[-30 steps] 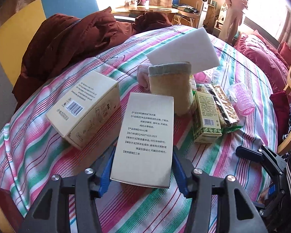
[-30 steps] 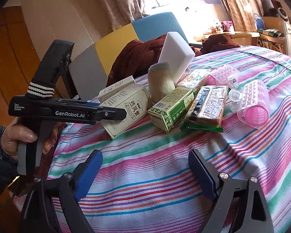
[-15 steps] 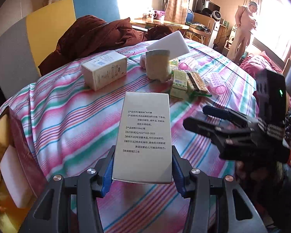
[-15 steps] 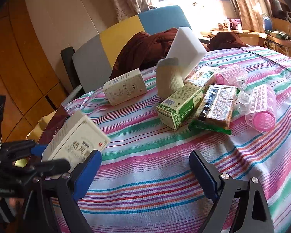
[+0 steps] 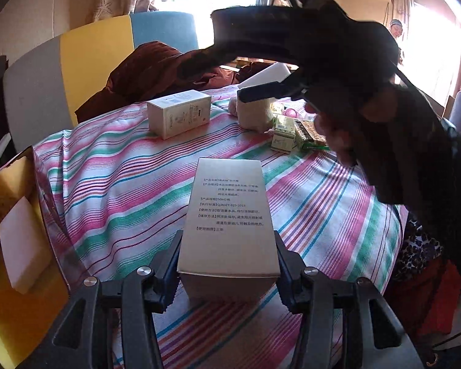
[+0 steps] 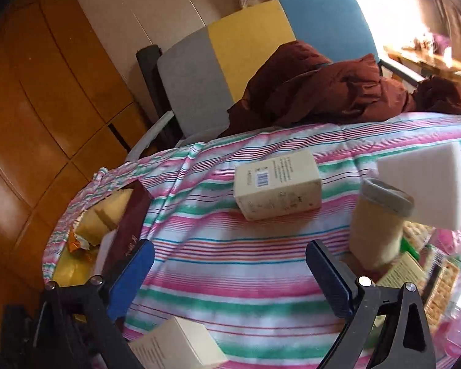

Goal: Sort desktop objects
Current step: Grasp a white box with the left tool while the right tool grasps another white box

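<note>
Carrying step: a box [image 5: 229, 215] is being pinched by the left gripper [image 5: 227, 264]; the right gripper [image 6: 230, 273], spread, is hovering. Release into the tray [image 5: 18, 316], at nine o'clock, is being called for.

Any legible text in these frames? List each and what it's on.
"50ml" and "Q/ADZT-023-2023": on the silver-grey carton held in the left claw; the other printed lines are Chinese, too small to quote.
Cream rectangular box on the striped tablecloth: barcode and print, blurred, unreadable.
</note>
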The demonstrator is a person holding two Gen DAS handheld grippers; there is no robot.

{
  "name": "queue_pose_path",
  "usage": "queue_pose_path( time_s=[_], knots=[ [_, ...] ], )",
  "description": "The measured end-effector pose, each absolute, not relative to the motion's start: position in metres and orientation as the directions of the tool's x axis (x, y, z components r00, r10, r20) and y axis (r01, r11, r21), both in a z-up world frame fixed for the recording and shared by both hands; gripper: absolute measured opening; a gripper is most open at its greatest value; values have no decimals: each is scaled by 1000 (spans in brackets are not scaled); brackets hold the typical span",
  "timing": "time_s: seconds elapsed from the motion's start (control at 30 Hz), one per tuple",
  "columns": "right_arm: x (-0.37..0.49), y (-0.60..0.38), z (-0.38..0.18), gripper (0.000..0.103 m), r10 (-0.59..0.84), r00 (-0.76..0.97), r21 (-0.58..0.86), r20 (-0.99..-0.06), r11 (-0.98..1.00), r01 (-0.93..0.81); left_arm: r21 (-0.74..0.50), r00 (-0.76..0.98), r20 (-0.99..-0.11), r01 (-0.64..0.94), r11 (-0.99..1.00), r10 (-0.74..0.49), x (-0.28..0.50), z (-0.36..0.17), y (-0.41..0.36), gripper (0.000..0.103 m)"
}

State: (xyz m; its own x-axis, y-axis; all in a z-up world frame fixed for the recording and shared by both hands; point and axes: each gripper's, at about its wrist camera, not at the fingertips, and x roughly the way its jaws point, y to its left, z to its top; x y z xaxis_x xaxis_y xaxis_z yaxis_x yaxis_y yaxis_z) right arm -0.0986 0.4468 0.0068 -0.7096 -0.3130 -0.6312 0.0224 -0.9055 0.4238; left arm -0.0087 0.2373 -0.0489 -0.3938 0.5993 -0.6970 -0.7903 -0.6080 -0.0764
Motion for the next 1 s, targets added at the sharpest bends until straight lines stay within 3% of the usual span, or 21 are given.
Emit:
queue_pose_path(
  time_s=[0.2,0.5,0.57,0.63,0.8,0.93,1.0],
  knots=[
    [-162,419,26,103,-227,-669,251,-707,-966,63,-198,-332,-665,-785,-587,669,-21,-69,233,61],
    [-257,399,5,103,-136,-528,88,-838,-989,115,-214,-326,-647,-791,-574,690,-19,-72,233,63],
    [-265,398,-2,98,-133,-489,73,-862,-987,141,-217,-325,-644,-791,-573,693,-19,-73,233,63],
    [-262,395,-8,83,-115,-450,35,-886,-983,182,-220,-324,-641,-791,-571,696,-20,-73,233,64],
    [-231,387,-16,65,-34,-382,-95,-924,-945,313,-228,-322,-634,-790,-568,703,-20,-75,232,64],
    [-211,396,-10,67,-54,-396,-81,-917,-945,318,-236,-320,-631,-789,-568,706,-20,-75,231,64],
    [-204,404,-4,75,-80,-407,-44,-910,-957,287,-241,-318,-630,-787,-567,709,-21,-76,230,65]
  ],
)
